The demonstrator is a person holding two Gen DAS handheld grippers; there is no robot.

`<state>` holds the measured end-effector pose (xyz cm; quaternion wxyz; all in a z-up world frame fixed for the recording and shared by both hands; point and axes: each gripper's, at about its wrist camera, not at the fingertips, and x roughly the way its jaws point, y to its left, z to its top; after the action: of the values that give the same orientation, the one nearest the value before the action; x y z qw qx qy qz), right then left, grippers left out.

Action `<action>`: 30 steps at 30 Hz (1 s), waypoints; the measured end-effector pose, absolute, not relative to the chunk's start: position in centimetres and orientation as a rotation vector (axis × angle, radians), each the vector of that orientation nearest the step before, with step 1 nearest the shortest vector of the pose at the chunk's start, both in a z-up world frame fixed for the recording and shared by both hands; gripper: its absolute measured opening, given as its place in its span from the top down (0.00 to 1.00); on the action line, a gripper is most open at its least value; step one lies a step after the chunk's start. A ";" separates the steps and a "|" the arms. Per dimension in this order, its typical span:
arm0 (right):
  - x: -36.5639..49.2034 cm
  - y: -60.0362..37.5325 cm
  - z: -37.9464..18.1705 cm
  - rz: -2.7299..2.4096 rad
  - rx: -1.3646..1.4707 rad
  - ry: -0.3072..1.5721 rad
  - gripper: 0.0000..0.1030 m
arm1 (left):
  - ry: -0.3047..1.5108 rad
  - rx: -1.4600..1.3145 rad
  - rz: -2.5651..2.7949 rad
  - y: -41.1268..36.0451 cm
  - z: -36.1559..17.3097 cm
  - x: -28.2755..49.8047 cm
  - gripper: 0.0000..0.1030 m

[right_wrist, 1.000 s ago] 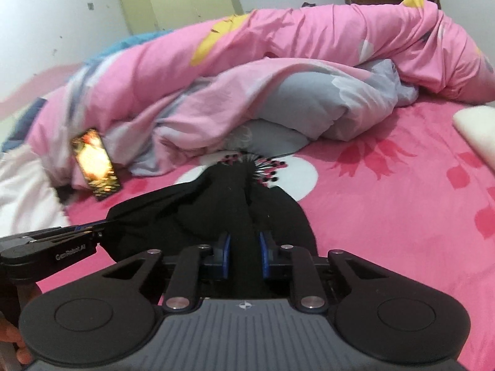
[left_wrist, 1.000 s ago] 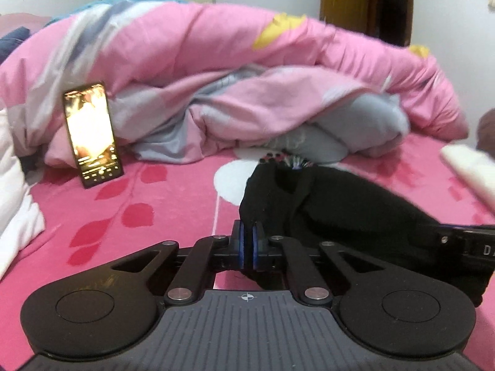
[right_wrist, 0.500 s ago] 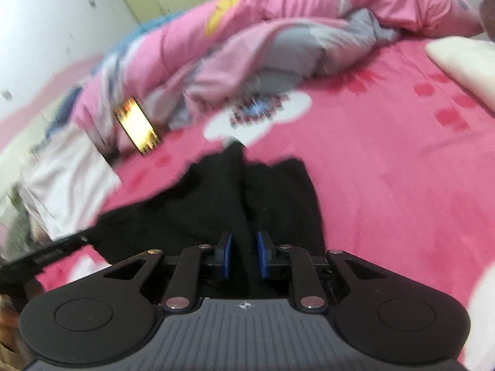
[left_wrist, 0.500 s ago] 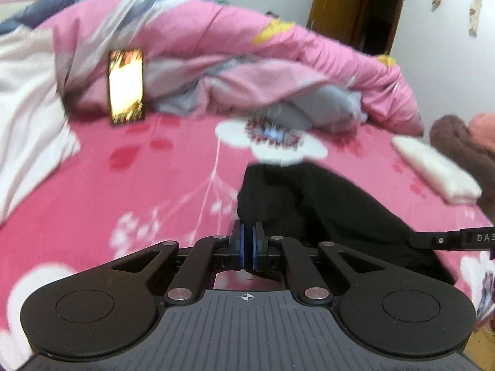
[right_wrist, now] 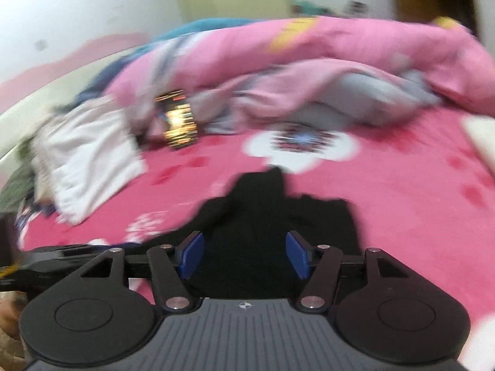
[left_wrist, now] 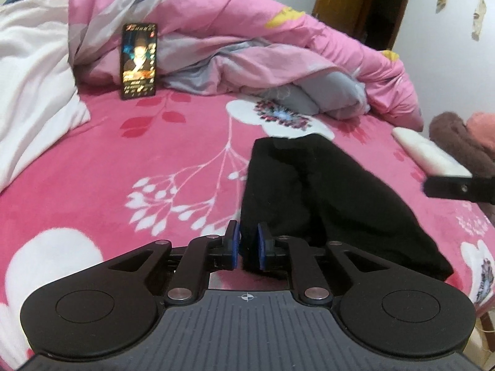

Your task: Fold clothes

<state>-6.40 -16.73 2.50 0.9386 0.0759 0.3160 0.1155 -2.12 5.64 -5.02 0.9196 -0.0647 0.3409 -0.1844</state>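
A black garment lies spread flat on the pink floral bed sheet. Its near left edge sits between the blue pads of my left gripper, whose jaws stand a little apart. My right gripper is wide open just over the garment's near edge, with cloth under the gap but nothing pinched. Part of the right gripper shows at the right edge of the left wrist view. The right wrist view is blurred by motion.
A heaped pink and grey quilt fills the back of the bed, with a lit phone leaning on it. A white cloth lies at the left. A folded white piece and brown clothes sit at the right.
Both grippers pulled back and lowered the garment flat onto the sheet. The right gripper's jaws have spread wide and let go. The left gripper's pads have parted slightly.
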 end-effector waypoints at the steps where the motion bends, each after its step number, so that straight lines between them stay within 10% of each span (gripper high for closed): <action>1: -5.7 -15.4 2.1 0.258 0.131 0.642 0.40 | 0.712 -0.137 -0.376 5.7 -5.3 -1.9 0.89; 6: -1.4 -11.5 -1.7 0.312 0.064 0.720 0.47 | 0.748 -0.135 -0.370 5.8 -6.6 -1.5 0.89; 10: -0.6 -11.0 -3.9 0.236 0.001 0.743 0.96 | 0.754 -0.122 -0.368 5.8 -7.1 -1.5 0.89; 30: -7.1 -33.8 5.2 -0.201 0.389 0.394 0.98 | 0.758 -0.054 -0.350 4.9 -6.5 -1.3 0.89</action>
<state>-7.12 -33.79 5.18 0.9570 0.1919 0.1939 -0.0989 -1.29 4.85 -6.52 0.9138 -0.0261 0.3681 -0.1697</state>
